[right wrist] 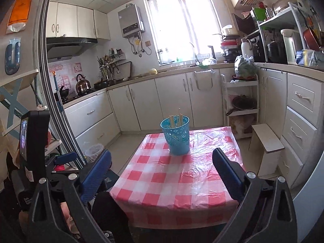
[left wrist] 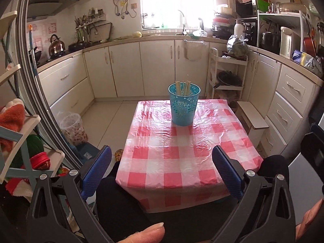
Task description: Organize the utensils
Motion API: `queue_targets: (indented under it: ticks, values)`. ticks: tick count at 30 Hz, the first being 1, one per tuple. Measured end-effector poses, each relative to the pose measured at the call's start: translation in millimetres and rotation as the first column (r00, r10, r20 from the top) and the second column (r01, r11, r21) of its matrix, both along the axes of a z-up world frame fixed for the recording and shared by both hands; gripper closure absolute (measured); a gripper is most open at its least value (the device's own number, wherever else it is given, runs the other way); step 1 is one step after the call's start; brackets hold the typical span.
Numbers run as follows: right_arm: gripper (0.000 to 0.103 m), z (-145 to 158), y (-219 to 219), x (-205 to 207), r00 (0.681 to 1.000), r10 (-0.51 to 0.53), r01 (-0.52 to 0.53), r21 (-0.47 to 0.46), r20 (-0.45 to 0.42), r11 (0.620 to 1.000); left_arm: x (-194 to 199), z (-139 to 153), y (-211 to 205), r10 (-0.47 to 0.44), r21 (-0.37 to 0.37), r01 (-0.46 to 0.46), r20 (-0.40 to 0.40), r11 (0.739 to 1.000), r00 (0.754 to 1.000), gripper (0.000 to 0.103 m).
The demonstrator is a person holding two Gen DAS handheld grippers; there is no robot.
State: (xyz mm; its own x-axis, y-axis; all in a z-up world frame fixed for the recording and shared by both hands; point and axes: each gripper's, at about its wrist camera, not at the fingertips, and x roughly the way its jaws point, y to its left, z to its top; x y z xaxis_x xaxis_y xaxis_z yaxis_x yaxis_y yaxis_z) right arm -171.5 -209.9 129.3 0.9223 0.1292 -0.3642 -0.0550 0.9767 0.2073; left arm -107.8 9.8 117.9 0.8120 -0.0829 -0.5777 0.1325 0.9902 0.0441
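i hold both tools back from the near edge of the table (left wrist: 182,162), above my lap, and neither one carries anything. my left gripper (left wrist: 162,172) has its blue pads spread wide with only checked cloth showing between them. my right gripper (right wrist: 162,174) stands the same way, jaws wide and empty, looking at the table from a little higher up.

the task's things sit together at the far end: a blue cup (left wrist: 184,105) with a punched flower pattern stands upright on the pink checked cloth (right wrist: 172,178), and a bunch of pale chopsticks (left wrist: 183,88) stands inside it, tips poking just above the rim. i count several sticks but cannot tell how many. i see no loose utensil anywhere on the cloth in either view.

my reading is that the gathering looks done, or else this is a pause with nothing in hand; from these views i cannot tell which. if anything is left, it is likely tidying the bundle or shifting the cup.

a next move would call for a long reach forward across the cloth, since the cup is well apart from both sets of pads. gripping the sticks would mean coming down from above and closing gently near their tops, so the light cup does not tip.
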Motion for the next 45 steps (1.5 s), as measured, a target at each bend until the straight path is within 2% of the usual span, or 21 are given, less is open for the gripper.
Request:
queue_targets:
  ticks: [6,22,45]
  values:
    - [0.007,1,1,-11,1.000,-0.023,0.023,-0.006,0.021,1.000,-12,6,-2,0.018,0.011,-0.018,0.024,1.000,1.000,0.008]
    - [0.007,-5,4,-18,0.999,-0.028,0.029,-0.027,0.026,0.999,-14,6,-1,0.028,0.012,-0.028,0.026,1.000,0.999,0.008]
    - [0.007,-12,5,-19,0.999,-0.039,0.038,-0.041,-0.006,0.998,-13,-4,2,0.023,0.005,-0.023,0.007,1.000,1.000,0.008]
